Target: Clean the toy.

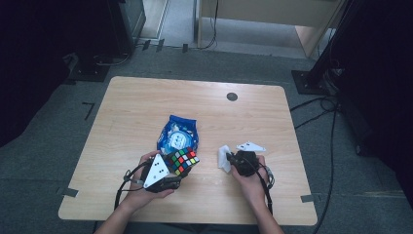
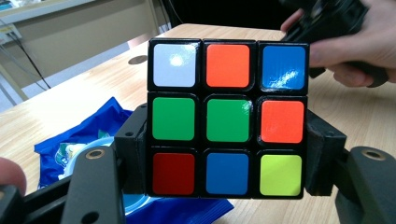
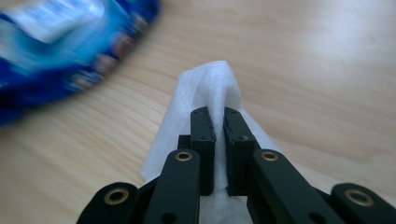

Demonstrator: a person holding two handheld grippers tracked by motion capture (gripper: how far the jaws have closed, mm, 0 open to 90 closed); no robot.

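Table (image 1: pixel 146 105): light wood, rounded corners; your forearms reach over its near edge.

Blue packet (image 1: pixel 178 134): flat at mid-table, just beyond the cube.

Your left gripper (image 1: pixel 181 168): clamped on the puzzle cube, one jaw on each side.

Your right gripper (image 1: pixel 228 160): jaws pinched nearly together on the white wipe.

Puzzle cube (image 1: pixel 182 161): at your near left, held next to the packet's near edge; in the left gripper view the face (image 2: pixel 228 117) has a green centre.

White wipe (image 3: pixel 210 88): right of the cube, folded up between the jaws, its lower part on the wood.
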